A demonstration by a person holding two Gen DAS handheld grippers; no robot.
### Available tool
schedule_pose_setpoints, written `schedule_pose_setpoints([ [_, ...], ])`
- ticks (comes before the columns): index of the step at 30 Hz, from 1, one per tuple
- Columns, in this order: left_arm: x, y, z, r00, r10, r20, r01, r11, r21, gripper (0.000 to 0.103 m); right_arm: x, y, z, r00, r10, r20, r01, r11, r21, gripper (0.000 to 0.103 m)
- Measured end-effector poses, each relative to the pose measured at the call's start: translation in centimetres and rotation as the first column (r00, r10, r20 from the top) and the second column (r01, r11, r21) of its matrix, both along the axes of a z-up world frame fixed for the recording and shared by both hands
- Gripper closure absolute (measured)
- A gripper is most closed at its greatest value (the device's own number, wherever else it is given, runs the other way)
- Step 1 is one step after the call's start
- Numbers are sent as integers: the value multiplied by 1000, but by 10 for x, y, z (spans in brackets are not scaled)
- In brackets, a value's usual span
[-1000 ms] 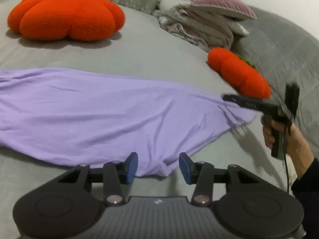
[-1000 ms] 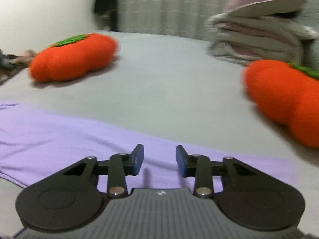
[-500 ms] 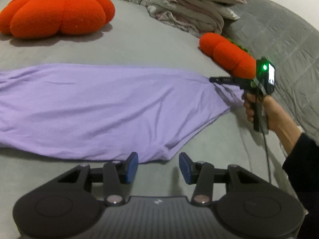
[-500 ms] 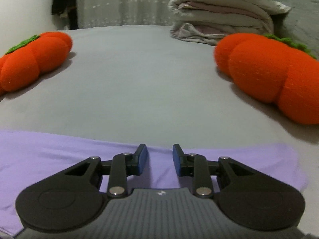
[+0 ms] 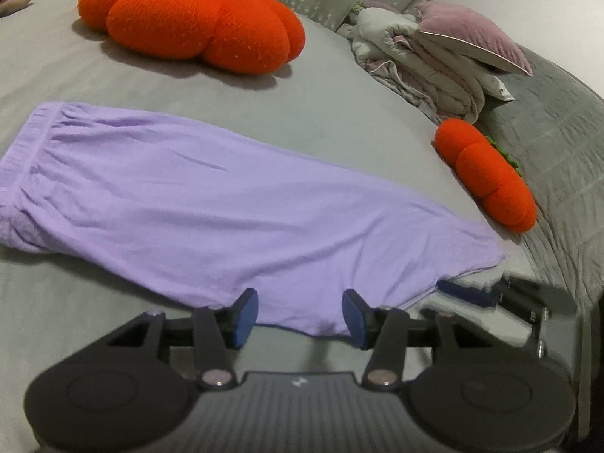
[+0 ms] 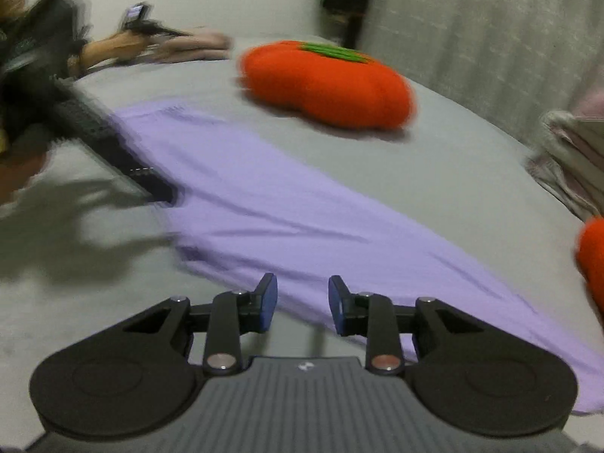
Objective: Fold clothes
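A lilac pair of trousers [image 5: 226,204] lies flat across the grey bed sheet [image 5: 339,105], with its gathered waistband at the left. My left gripper [image 5: 300,317] hovers at the garment's near hem. Its jaws are opening, and cloth shows between the pads without being pressed. One blue finger [image 5: 464,291] of the right gripper reaches the garment's right corner. In the blurred right wrist view, my right gripper [image 6: 302,304] stands open over the near edge of the trousers [image 6: 283,219], gripping nothing. The left tool's dark body [image 6: 98,132] shows at the cloth's left edge.
A large orange pumpkin cushion [image 5: 188,19] sits behind the garment and a small one [image 5: 487,181] at its right end. Folded bedding under a pink pillow [image 5: 434,60] and a grey quilt [image 5: 558,151] lie at the right. A person's blurred arm [image 6: 109,47] shows far left.
The right gripper has come from the garment's far right end to just beside my left gripper, and its view has swung left. The left view has turned so that the waistband shows.
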State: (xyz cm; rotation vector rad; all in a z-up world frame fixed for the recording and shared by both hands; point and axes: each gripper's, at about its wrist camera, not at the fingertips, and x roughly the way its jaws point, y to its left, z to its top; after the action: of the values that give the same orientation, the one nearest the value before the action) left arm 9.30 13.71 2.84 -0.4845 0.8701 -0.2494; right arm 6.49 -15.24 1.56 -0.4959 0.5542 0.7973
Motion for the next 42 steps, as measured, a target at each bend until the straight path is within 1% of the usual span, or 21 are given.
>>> schedule_pose_setpoints([
  [2,2,1,-2,1000,13,-11,-13,1000,-9,51,-19,14,-7,998,60,8,-60,998,-20,72],
  [5,2,1,-3,1000,25,-17,-25,999,-19,51,-31,33,-16,987,136,88,-127,986,-104,72],
  [6,2,1,-2,999,27,-18,-28,999,-19,51,-34,39,-19,980,160,116,-144,981,-132,69],
  [7,2,0,-2,999,29,-19,-30,999,-19,51,-34,43,-19,977,168,131,-150,979,-138,60],
  [9,2,-1,-2,999,32,-20,-32,999,-20,51,-32,50,-20,970,186,158,-162,974,-156,50],
  [12,2,0,-3,999,35,-23,-35,999,-25,51,-27,61,-26,956,217,196,-179,965,-193,51],
  [13,1,1,-4,999,36,-24,-36,999,-29,51,-26,61,-27,955,219,198,-181,964,-196,57],
  [14,1,2,-4,999,37,-26,-38,999,-35,51,-25,60,-26,959,220,181,-186,964,-190,61],
  [16,3,4,-5,999,41,-31,-42,998,-47,51,-22,58,-24,966,214,145,-187,966,-178,83],
  [18,3,6,-6,998,45,-35,-47,997,-59,51,-20,57,-23,974,201,108,-181,969,-167,89],
  [20,3,8,-6,998,50,-37,-53,996,-66,51,-20,57,-25,973,207,97,-188,966,-176,96],
  [21,3,9,-7,998,54,-39,-57,996,-68,51,-19,57,-25,975,203,91,-185,968,-172,102],
  [22,2,10,-6,997,59,-40,-61,996,-70,51,-19,57,-25,976,199,85,-183,969,-168,103],
  [28,2,16,-5,996,81,-42,-83,994,-66,51,-12,54,-24,985,166,51,-158,979,-129,103],
  [31,2,15,-4,996,80,-41,-82,995,-60,50,-13,58,-24,986,148,71,-139,983,-119,102],
  [32,2,14,-4,996,78,-39,-80,995,-55,50,-12,58,-24,987,137,86,-126,985,-117,97],
  [33,2,13,-4,996,75,-38,-77,996,-49,49,-10,59,-26,985,140,98,-127,984,-128,87],
  [34,2,12,-4,997,74,-37,-75,996,-45,49,-10,61,-26,983,142,119,-125,982,-138,81],
  [36,3,11,-3,997,75,-37,-76,996,-39,49,-9,64,-25,980,147,134,-128,981,-144,74],
  [37,3,11,-3,996,76,-37,-78,996,-36,49,-8,66,-24,979,154,134,-135,980,-144,72],
  [42,3,5,-2,997,69,-32,-69,998,2,49,-12,76,-25,968,189,166,-157,969,-189,72],
])
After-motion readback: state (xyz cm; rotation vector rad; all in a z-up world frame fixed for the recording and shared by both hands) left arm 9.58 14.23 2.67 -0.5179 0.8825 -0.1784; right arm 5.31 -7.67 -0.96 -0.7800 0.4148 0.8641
